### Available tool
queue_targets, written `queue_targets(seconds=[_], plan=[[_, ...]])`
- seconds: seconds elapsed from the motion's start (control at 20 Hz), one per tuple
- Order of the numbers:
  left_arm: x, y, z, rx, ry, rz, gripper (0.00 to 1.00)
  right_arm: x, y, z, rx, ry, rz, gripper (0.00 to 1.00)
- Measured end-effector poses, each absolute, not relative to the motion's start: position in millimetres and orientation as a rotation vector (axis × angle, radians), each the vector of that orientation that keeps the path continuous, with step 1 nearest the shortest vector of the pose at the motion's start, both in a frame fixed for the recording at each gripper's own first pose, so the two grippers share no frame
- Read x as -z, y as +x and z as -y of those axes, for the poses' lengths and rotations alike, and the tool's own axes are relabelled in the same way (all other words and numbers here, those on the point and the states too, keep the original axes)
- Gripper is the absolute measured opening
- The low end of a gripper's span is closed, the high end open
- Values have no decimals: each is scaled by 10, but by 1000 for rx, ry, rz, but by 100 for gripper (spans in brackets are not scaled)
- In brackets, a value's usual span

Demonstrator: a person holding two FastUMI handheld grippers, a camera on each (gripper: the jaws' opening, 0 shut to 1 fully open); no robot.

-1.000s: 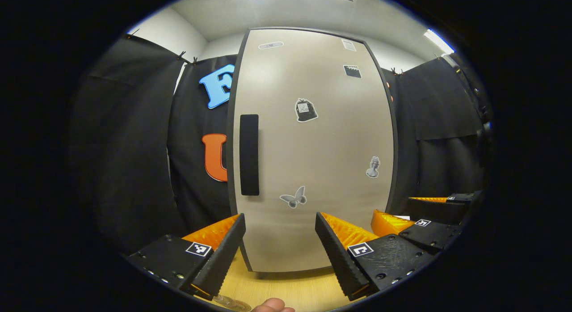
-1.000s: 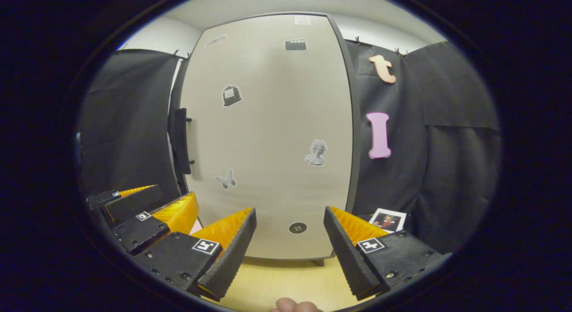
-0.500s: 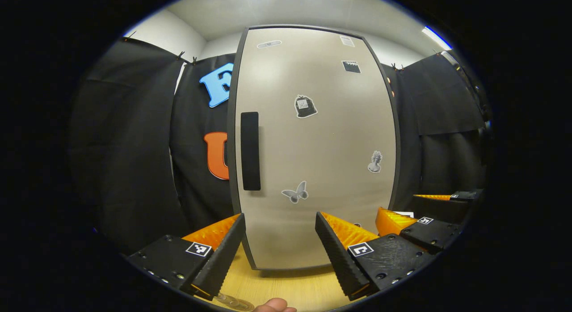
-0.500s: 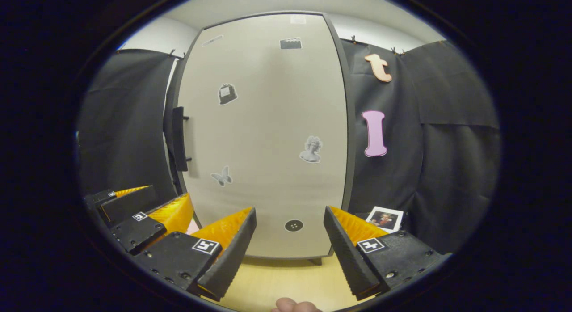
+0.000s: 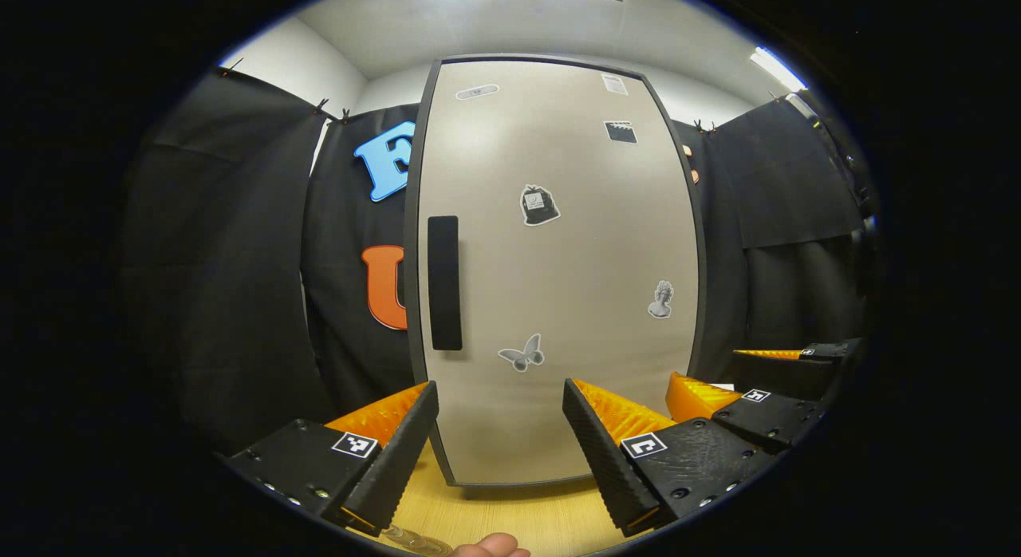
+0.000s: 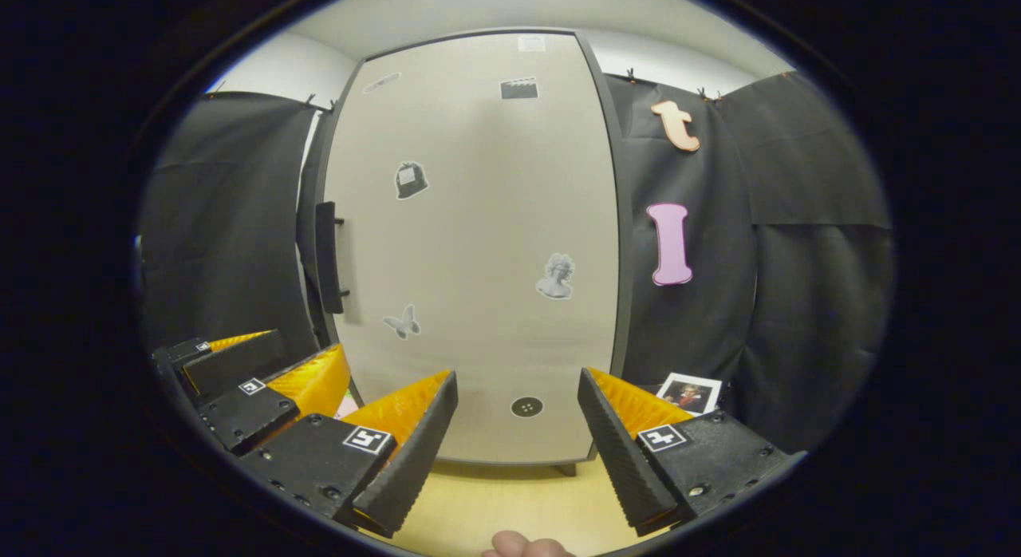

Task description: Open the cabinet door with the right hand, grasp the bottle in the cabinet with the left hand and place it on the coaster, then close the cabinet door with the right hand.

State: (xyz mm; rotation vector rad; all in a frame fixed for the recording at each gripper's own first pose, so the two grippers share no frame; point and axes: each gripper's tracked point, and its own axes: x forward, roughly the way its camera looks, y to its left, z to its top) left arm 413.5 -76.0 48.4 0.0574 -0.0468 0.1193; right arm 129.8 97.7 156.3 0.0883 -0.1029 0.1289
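Both pairs of fingers stand apart with nothing between them. The right gripper (image 6: pixel 517 437) hangs in front of the lower part of the cabinet door (image 6: pixel 478 246), clear of it, and the left gripper (image 5: pixel 500 445) hovers beside it, facing the same closed door. The handle (image 5: pixel 444 282), a dark vertical bar, sits near the door's left edge, up and to the left of the right gripper's aim.

The bottle is presumably behind the shut door; it cannot be seen. A clear, round thing at the bottom edge of the left gripper view, resting on the wooden surface (image 5: pixel 510 517), may be the coaster (image 5: pixel 411 539), though too little shows to be sure.

The main risk is in the reach: the right gripper has to cross in front of the left one to get to the handle, and the two could knock together. A shallow bite on the bar could slip as the door swings. The door opening outward may also strike the left gripper if it waits too close.
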Motion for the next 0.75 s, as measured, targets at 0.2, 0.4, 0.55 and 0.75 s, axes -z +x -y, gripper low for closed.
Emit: queue_targets(seconds=[0.2, 0.4, 0.55, 0.75], plan=[[-464, 4122, 746, -124, 48, 39, 95, -1528, 1289, -1011, -132, 79, 86, 94], [-465, 4104, 722, -125, 41, 39, 95, -1588, 1256, -1029, -131, 69, 104, 97], [-483, 4099, 690, -129, 40, 51, 95, -1551, 1277, -1074, -142, 66, 93, 95], [-457, 4104, 708, -118, 36, 45, 95, -1569, 1243, -1044, -127, 66, 104, 94]])
